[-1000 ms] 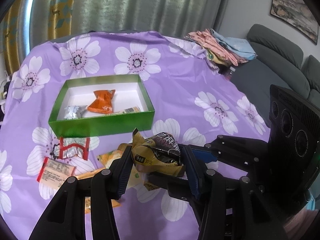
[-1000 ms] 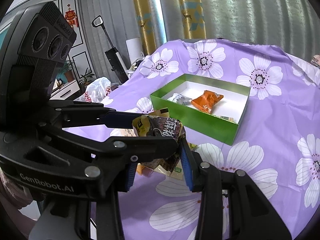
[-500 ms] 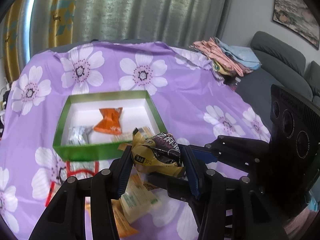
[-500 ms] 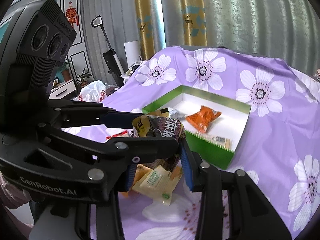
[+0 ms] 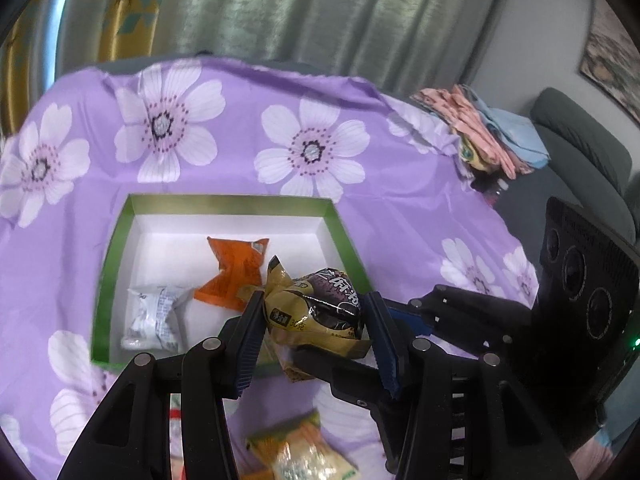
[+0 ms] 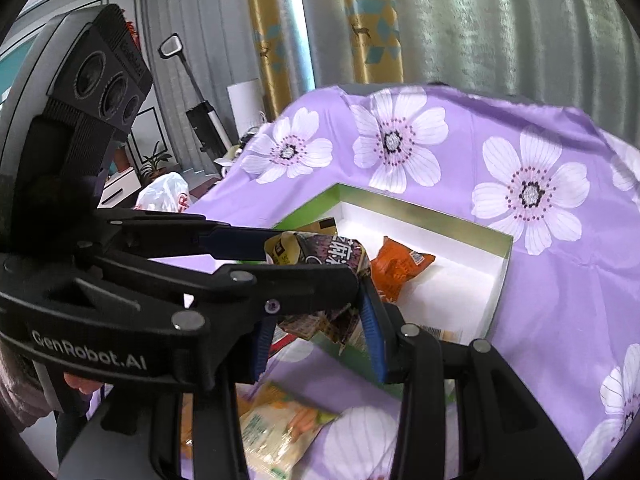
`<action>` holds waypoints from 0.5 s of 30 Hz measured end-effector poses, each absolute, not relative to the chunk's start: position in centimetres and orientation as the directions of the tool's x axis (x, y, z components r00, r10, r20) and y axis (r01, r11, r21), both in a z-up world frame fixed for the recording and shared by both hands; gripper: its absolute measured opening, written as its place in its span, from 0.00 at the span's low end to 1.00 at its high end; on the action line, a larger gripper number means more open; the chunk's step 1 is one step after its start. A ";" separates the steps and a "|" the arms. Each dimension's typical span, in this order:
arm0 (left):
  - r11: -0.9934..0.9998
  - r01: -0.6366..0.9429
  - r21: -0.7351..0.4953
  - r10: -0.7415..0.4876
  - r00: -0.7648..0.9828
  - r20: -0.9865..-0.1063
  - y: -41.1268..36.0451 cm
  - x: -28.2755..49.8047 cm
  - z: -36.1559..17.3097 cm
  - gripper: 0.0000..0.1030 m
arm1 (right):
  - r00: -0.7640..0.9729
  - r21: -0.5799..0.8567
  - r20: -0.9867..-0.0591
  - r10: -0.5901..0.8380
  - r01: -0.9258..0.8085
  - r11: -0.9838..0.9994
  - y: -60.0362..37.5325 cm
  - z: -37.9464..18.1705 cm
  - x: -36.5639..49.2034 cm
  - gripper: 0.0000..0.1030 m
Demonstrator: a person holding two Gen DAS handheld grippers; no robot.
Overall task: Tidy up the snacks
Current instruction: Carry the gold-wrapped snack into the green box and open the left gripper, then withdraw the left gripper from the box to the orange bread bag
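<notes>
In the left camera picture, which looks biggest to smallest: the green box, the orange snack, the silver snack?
1. green box
2. orange snack and silver snack look about alike; I can't rank them.

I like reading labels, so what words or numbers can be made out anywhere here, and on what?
"GenRobot.AI": white lettering on the black left hand-held gripper, seen from the right wrist.
"30" and a character: gold-and-dark snack packet.
Large Chinese characters on that packet: partly visible, not readable for sure.
Print on the orange packet, silver packet and yellow-green packet: too small or blurred.
</notes>
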State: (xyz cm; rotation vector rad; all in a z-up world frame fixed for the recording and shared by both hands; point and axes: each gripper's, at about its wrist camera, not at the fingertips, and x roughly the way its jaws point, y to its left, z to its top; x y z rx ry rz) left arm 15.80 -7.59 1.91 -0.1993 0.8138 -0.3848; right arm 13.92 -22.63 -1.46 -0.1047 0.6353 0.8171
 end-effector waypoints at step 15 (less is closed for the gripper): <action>0.949 0.087 -0.302 -0.286 0.634 -0.718 -5.1 18.2 -0.1 0.78 | 0.571 0.151 -0.622 0.536 -0.584 0.798 -24.3 -4.7 16.8 0.59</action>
